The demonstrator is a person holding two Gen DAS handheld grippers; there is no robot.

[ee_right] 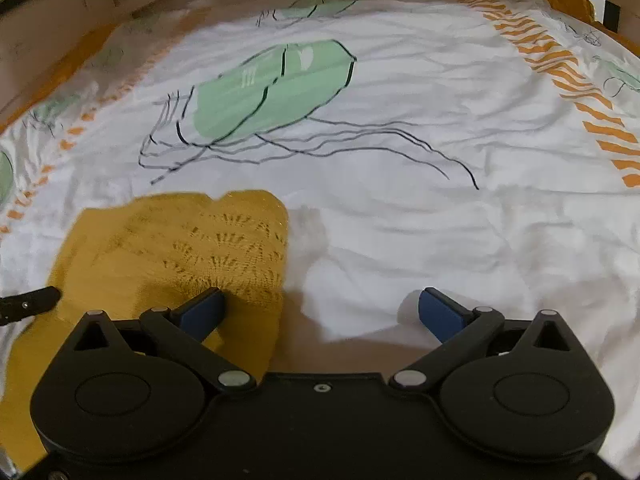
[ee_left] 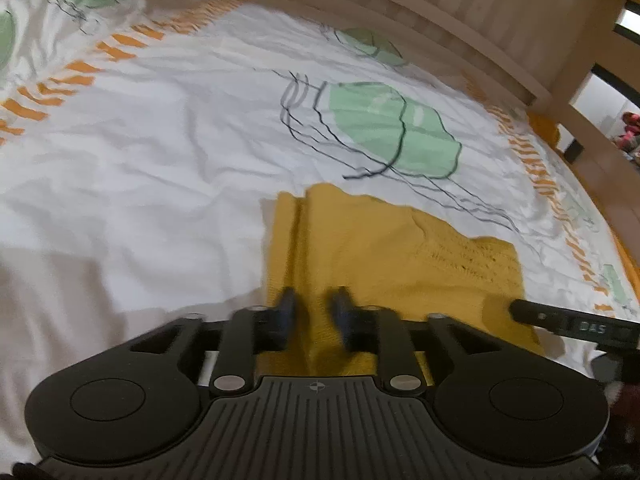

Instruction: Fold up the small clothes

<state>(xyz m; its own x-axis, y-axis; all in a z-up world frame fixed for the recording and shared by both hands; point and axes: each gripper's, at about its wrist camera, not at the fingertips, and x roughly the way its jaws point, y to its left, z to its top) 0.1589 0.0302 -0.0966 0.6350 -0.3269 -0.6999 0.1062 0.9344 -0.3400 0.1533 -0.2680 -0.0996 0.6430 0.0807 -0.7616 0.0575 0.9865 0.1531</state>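
Note:
A small mustard-yellow knit garment (ee_left: 384, 248) lies folded on a white bedsheet. My left gripper (ee_left: 314, 316) sits over its near left part, jaws nearly closed with a raised ridge of the yellow knit between the fingertips. In the right wrist view the same garment (ee_right: 180, 248) lies at the lower left. My right gripper (ee_right: 320, 310) is wide open; its left finger (ee_right: 202, 312) rests over the garment's right edge and its right finger (ee_right: 440, 312) is over bare sheet. The right gripper's finger shows at the left wrist view's right edge (ee_left: 568, 322).
The white sheet (ee_left: 160, 152) carries green jellyfish drawings (ee_right: 272, 88) and orange dashed borders (ee_right: 576, 84). A wooden slatted bed frame (ee_left: 480, 4) runs along the far side. The sheet is wrinkled around the garment.

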